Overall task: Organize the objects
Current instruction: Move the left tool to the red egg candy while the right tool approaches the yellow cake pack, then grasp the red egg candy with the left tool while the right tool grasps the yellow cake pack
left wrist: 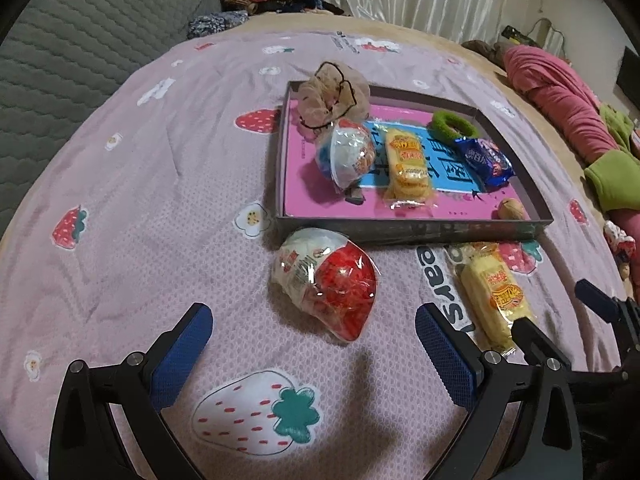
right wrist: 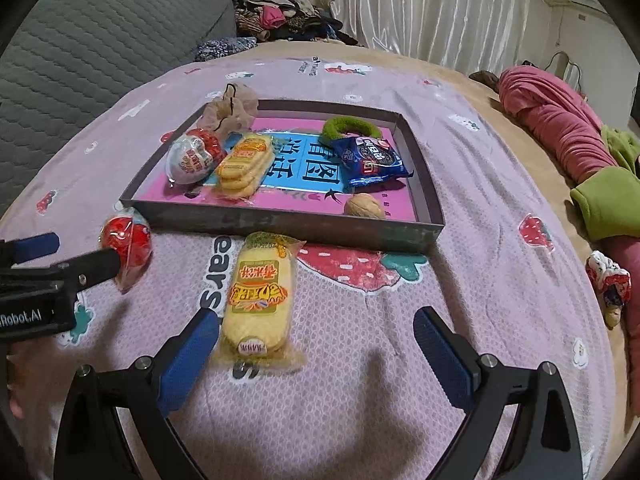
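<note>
Soft bedding [left wrist: 132, 208] carries everything. Both my left tongs [left wrist: 314, 330] and right tongs [right wrist: 316, 338] gape empty. Crinkly egg snack [left wrist: 326, 284], just ahead of the left, could slip.

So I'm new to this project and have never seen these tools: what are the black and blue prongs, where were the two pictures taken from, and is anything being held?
No robot here: a person holds a two-finger claw in each hand, and a wide-angle camera on each looks forward along its blue fingers. One picture comes from the left claw, the other from the right claw. Both are open and hold nothing.

They hover over a bed cover printed with strawberries. On it stands a shallow box holding snacks, a walnut and hair ties. Outside it lie a red and white egg-shaped treat, ahead of the left claw, and a yellow biscuit pack, beside the right claw's left finger.
</note>
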Available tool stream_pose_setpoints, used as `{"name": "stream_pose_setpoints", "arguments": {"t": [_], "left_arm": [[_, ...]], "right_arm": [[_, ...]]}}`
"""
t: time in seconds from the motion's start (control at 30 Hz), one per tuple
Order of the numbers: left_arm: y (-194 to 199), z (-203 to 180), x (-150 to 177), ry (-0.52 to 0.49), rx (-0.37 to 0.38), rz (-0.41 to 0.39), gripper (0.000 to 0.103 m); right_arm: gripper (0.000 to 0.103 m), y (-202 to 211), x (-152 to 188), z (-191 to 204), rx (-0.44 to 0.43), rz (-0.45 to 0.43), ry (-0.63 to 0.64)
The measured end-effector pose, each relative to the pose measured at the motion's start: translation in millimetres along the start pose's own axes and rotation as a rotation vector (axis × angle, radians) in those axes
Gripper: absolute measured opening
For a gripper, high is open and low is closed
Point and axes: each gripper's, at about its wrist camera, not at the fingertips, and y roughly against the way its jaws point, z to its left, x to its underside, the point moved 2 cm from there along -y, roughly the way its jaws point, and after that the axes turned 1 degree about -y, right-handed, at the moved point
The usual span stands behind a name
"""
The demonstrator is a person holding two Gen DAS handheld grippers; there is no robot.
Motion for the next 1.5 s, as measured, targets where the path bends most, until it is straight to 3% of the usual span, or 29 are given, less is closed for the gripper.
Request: {"name": "stream_pose_setpoints", "arguments": {"t": [1.1,1.33,1.5], "left_arm": [[-52.6,4.8,-15.0,0.032,-0.035,0.042,0.101],[-56.5,5.2,-14.7,0.03,-0.042,0.044,0.101],[-58.1,2.1,-13.1,0.015,-0.046,0.043,0.101]], "right_arm": [[0.097,-51.9,-10.5,16.5,-0.012,0.059,0.032],[0.083,-55.7,-10.8,18.5,-0.043,0.058,0.027],[0.06,-53.5,-11.4,21.0,-0.054,0.042,0.035]]}}
